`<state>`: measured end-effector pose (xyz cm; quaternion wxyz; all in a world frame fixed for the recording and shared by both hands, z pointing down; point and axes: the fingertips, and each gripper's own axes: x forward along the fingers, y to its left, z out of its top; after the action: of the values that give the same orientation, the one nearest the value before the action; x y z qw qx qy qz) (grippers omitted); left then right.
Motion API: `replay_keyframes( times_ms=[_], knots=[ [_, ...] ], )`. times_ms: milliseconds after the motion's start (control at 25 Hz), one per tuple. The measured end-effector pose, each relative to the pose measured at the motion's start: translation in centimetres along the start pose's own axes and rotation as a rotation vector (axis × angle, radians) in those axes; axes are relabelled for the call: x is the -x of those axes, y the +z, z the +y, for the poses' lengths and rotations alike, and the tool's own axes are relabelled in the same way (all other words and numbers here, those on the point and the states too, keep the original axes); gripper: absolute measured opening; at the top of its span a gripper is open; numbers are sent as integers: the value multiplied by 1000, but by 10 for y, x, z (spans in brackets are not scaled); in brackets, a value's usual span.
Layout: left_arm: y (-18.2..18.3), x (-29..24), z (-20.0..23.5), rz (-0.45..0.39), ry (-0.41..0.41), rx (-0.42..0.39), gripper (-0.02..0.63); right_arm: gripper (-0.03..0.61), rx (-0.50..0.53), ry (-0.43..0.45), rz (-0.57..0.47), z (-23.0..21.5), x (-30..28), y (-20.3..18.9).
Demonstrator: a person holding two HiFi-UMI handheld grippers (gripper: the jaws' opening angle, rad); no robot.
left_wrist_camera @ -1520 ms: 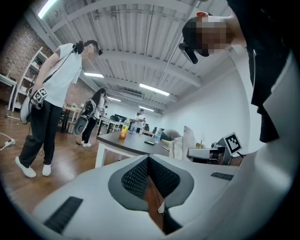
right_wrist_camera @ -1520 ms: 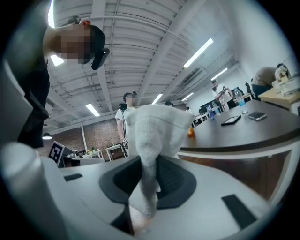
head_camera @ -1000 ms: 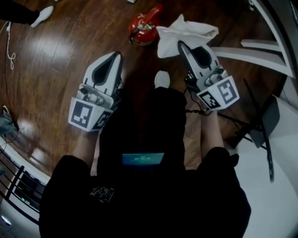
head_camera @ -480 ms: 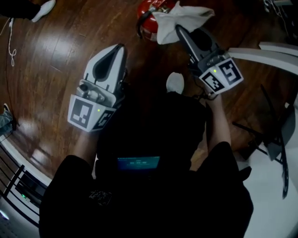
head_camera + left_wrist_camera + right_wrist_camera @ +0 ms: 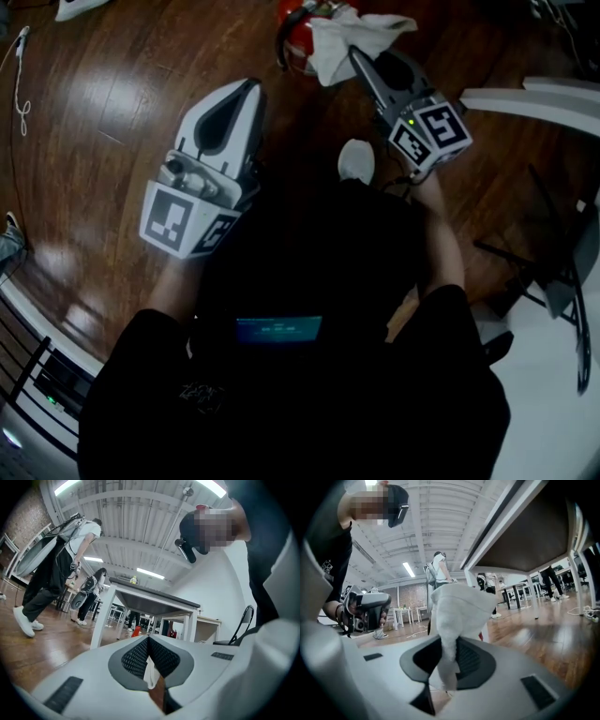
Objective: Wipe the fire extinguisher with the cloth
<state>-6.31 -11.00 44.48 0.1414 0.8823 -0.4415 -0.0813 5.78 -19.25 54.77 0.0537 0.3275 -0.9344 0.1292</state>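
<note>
Extinguisher (image 5: 298,49), red with a black hose, sits on the wood floor (image 5: 112,103) at the top middle of the head view, its right side covered by the cloth (image 5: 349,36). The right gripper (image 5: 358,58) reaches up toward it from the right of centre, its fingers clamped on the cloth. In the right gripper view the ribbed pads (image 5: 471,660) press a narrow fold of that white cloth (image 5: 459,602) between them, and the rest bunches up ahead of the jaws and blocks most of what lies beyond; only a sliver of red shows at the cloth's lower right edge. The left gripper (image 5: 251,89) is held left of centre, well apart from the extinguisher and the cloth, pointing toward the top of the frame. The left gripper view shows its fingers (image 5: 136,658) drawn together with the tips meeting and nothing between them. A white foot (image 5: 356,161) is planted just below the right gripper. A white table (image 5: 150,603) stands ahead of the left gripper, with people standing farther off at the left and a black chair (image 5: 246,620) at the right. A white cable (image 5: 19,75) lies at the upper left of the head view.
</note>
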Motion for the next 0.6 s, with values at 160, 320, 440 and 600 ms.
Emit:
replay_keyframes(
  times_ms=[160,320,440,600],
  knots=[
    [-11,-5,-4,6,-1,0,-2,97,14,2,80,-2,-8,-48],
    [-23,-6,-6,13,9,4,-2,97,-46,-2,185,-5,-28,-122],
    [-26,-2,-5,16,19,5,-2,97,-75,-10,250,-10,-38,-164],
    [-28,3,2,22,30,-1,-2,97,-82,-13,327,-20,-43,-200]
  ],
)
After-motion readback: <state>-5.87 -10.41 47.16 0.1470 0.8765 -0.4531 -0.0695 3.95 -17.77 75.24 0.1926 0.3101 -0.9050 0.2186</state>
